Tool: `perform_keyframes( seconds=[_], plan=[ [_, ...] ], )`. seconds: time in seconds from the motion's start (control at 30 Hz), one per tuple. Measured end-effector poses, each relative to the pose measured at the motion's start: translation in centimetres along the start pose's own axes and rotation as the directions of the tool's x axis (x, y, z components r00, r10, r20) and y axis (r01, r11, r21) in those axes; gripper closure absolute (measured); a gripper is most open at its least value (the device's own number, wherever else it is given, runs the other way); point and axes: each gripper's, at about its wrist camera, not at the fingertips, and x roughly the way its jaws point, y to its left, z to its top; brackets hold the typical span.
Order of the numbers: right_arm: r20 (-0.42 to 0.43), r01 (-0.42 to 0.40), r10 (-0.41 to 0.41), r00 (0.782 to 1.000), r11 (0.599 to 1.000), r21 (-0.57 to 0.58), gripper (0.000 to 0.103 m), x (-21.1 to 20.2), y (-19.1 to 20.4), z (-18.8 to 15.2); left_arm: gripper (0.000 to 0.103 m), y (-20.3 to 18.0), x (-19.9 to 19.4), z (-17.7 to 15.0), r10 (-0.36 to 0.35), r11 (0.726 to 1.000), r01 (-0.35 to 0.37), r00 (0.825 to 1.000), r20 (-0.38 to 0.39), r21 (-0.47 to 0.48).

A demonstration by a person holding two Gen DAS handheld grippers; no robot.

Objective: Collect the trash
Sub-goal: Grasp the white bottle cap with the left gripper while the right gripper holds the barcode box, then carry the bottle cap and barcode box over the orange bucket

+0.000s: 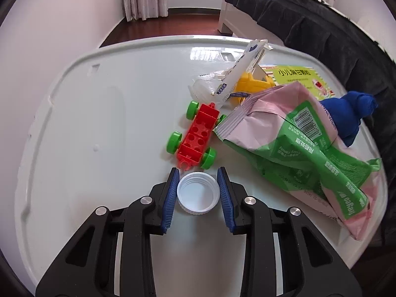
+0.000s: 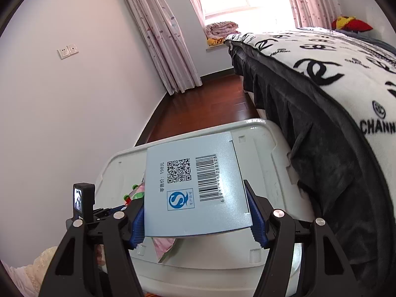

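A white bottle cap [image 1: 198,193] lies open side up on the white plastic top [image 1: 99,123]. My left gripper [image 1: 198,173] is shut on it, a blue pad touching each side. Just beyond the cap stands a red toy car with green wheels [image 1: 195,136]. To the right lies a crumpled pink and green snack bag [image 1: 292,143], and farther back a torn white wrapper [image 1: 237,79]. My right gripper [image 2: 195,193] is shut on a flat grey carton with a barcode [image 2: 198,188], held above the same white top [image 2: 259,148].
A yellow toy [image 1: 252,84], a green booklet [image 1: 297,76] and a blue cloth bundle [image 1: 351,113] sit at the back right. A bed with a dark skirt [image 2: 321,128] stands close on the right. The left gripper's camera [image 2: 83,200] shows at the lower left.
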Motion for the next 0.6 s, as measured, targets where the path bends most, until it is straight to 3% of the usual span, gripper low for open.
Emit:
perform_keyframes(
  seconds=[0.3,0.5,0.6],
  plan=[
    [-0.013,-0.033,0.033,0.999,0.999,-0.022,0.038,-0.7,1.6,-0.8,0.071,-1.8,-2.5,-1.7,-0.011,0.999,0.010,1.000,0.017,0.037],
    [-0.050,-0.067,0.064,0.997,0.996,-0.050,0.038,-2.0,3.6,-2.5,0.071,-3.8,-7.3,-3.7,-0.023,0.993,0.015,0.997,0.067,0.119],
    [-0.086,-0.076,0.071,0.994,0.996,-0.056,0.038,-3.0,4.4,-3.9,0.071,-4.6,-9.3,-4.3,-0.061,0.990,0.051,0.995,0.072,0.130]
  ],
)
